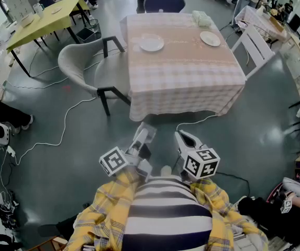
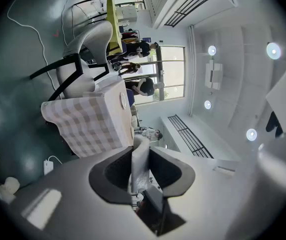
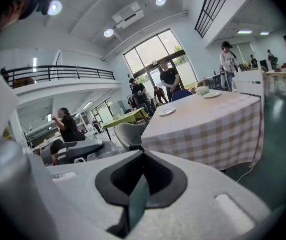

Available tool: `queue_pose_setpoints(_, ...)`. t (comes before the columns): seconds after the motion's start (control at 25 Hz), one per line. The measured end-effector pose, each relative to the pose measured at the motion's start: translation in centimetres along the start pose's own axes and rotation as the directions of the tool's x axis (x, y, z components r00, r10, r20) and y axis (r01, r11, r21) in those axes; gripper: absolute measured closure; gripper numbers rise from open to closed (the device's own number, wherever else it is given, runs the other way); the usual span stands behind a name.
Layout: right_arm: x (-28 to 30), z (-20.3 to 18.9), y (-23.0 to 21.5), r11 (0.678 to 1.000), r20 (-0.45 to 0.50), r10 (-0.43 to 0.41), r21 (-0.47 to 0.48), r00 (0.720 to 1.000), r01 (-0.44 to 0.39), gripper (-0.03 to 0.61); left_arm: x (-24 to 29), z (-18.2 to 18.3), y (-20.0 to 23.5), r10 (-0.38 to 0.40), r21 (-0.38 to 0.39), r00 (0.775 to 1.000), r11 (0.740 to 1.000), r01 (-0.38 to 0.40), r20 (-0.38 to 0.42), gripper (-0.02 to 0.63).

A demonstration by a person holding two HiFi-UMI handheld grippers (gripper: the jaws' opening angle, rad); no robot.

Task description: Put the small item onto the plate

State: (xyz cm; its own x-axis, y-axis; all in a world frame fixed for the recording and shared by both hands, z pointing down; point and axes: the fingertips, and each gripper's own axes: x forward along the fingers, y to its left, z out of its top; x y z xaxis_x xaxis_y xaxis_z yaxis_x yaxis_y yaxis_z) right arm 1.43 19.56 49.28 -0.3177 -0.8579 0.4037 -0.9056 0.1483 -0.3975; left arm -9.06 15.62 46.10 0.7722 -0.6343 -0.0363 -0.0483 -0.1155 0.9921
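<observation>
My left gripper (image 1: 142, 138) hangs low over the floor in front of the person's striped shirt, short of the table. It is shut on a small white item (image 2: 140, 160), which stands as a narrow strip between the jaws in the left gripper view. My right gripper (image 1: 184, 140) is beside it, shut, with nothing between its jaws (image 3: 142, 176). The table (image 1: 181, 75) has a checked cloth. A white plate (image 1: 152, 43) lies at its left, and a second plate (image 1: 210, 38) at its right. Both plates (image 3: 166, 111) show far off in the right gripper view.
A grey shell chair (image 1: 84, 61) stands at the table's left, a blue chair (image 1: 163, 0) behind it, a white chair (image 1: 254, 43) at the right. A crumpled pale thing (image 1: 202, 19) lies on the far corner. A yellow table (image 1: 45, 20) and floor cables (image 1: 60, 129) are at the left.
</observation>
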Motion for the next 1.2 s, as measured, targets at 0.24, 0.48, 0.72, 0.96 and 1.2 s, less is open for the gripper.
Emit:
queue_pose_setpoints(0.24,0.0,-0.5,0.0,1.0,-0.011,0.002,0.012,1.0,-0.002,0.583,-0.7,0.2,1.1,0.003,0.012,1.0,1.0,-0.003,0.003,0.528)
queue_pose_setpoints(0.48,-0.1,-0.5,-0.3,1.0,-0.013,0.0,0.025,1.0,0.0,0.583,-1.1,0.1,2.1,0.05,0.048,0.999,0.998,-0.05,0.003,0.528)
queue_pose_setpoints(0.72,0.0,-0.9,-0.8,0.998,-0.024,0.016,0.053,1.0,-0.014,0.581,-0.9,-0.2,2.6,0.063,0.044,0.998,0.997,-0.063,0.016,0.528)
queue_pose_setpoints(0.96,-0.4,-0.5,-2.3,0.999,-0.041,0.025,0.045,0.999,-0.023,0.581,0.9,-1.5,1.5,0.028,0.022,0.999,0.999,-0.029,0.021,0.528)
queue_pose_setpoints(1.2,-0.5,-0.6,-4.0,0.998,-0.059,0.047,0.041,0.997,-0.045,0.581,2.6,-3.3,1.9,0.033,0.042,0.999,0.999,-0.034,0.017,0.528)
